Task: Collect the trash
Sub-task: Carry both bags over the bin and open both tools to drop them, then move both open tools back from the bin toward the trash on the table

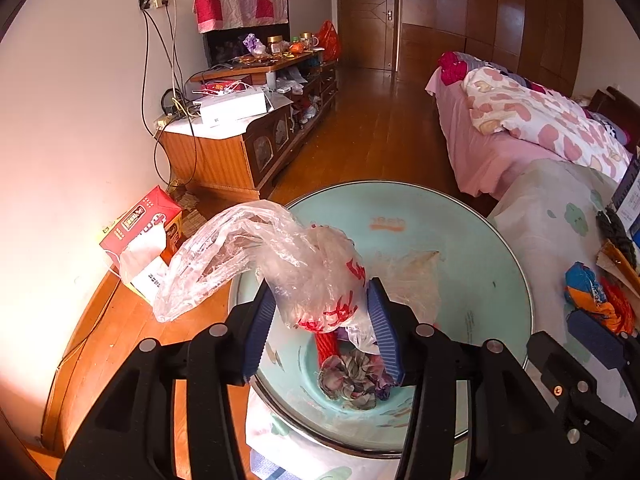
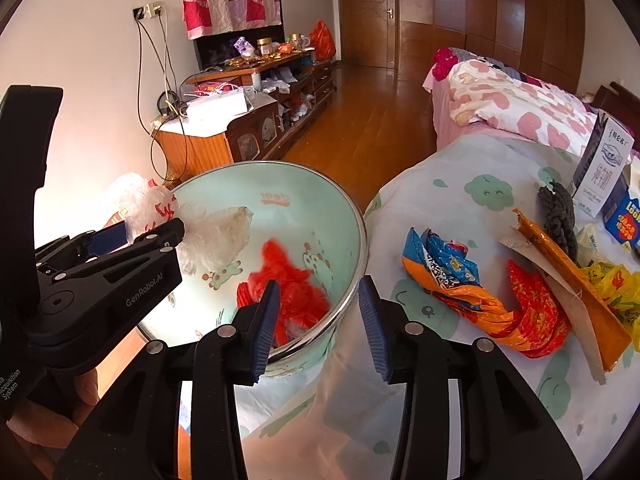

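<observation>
Holding the clear bag point(image 1: 304, 276) over the basin point(image 1: 460, 216), our left gripper point(image 1: 322, 312) pinches its bunched middle; we should part the jaws wider so it drops inside. The right gripper point(image 2: 320, 316) hangs open, empty, above the rim.

A bed point(image 1: 520, 128) with a pink heart-print quilt point(image 2: 516, 108) faces a cluttered wooden cabinet point(image 1: 248, 148); a dark wardrobe point(image 2: 500, 12) lines the far wall.
</observation>
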`<state>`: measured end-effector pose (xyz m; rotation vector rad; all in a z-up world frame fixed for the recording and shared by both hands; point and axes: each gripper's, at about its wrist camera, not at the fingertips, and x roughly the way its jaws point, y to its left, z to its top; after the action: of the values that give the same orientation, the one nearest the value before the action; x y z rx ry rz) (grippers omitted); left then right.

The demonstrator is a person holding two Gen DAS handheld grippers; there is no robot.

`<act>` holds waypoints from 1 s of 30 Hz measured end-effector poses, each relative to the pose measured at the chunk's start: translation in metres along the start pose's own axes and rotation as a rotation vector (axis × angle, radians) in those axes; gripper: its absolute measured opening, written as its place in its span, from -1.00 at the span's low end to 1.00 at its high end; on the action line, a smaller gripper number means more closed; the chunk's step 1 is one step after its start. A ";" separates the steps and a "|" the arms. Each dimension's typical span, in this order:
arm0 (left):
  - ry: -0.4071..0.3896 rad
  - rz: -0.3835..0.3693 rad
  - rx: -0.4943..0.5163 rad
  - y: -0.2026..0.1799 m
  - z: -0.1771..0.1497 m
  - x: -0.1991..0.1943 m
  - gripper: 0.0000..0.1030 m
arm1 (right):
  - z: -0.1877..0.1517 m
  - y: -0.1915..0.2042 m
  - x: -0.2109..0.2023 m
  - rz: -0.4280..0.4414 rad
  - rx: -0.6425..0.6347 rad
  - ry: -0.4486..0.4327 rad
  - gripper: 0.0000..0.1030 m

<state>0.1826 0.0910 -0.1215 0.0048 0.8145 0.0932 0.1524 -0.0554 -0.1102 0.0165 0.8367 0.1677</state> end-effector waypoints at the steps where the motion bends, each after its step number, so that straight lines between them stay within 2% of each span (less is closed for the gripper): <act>1: -0.001 0.001 0.003 0.000 0.000 0.000 -0.03 | 0.000 -0.002 -0.003 -0.003 0.007 -0.005 -0.18; 6: -0.018 0.013 0.024 -0.004 0.002 -0.002 0.28 | -0.002 -0.009 -0.017 -0.038 0.031 -0.036 -0.12; 9: -0.035 0.014 0.041 -0.006 0.003 -0.007 0.46 | -0.005 -0.015 -0.026 -0.055 0.046 -0.062 -0.02; 11: -0.043 0.029 0.044 -0.008 0.004 -0.010 0.57 | -0.006 -0.020 -0.033 -0.068 0.056 -0.084 0.13; 15: -0.050 0.023 0.043 -0.010 0.003 -0.020 0.60 | -0.009 -0.032 -0.046 -0.081 0.087 -0.122 0.31; 17: -0.056 0.022 0.045 -0.012 0.002 -0.025 0.62 | -0.010 -0.038 -0.053 -0.097 0.104 -0.139 0.53; 18: -0.058 0.023 0.045 -0.012 0.002 -0.027 0.64 | -0.011 -0.040 -0.055 -0.104 0.109 -0.147 0.57; 22: -0.066 0.020 0.054 -0.016 -0.003 -0.039 0.72 | -0.016 -0.048 -0.064 -0.164 0.116 -0.170 0.77; 30: -0.074 -0.022 0.054 -0.032 -0.014 -0.068 0.79 | -0.027 -0.081 -0.081 -0.216 0.180 -0.153 0.77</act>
<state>0.1287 0.0527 -0.0830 0.0502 0.7425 0.0497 0.0906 -0.1492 -0.0755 0.1059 0.6934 -0.1114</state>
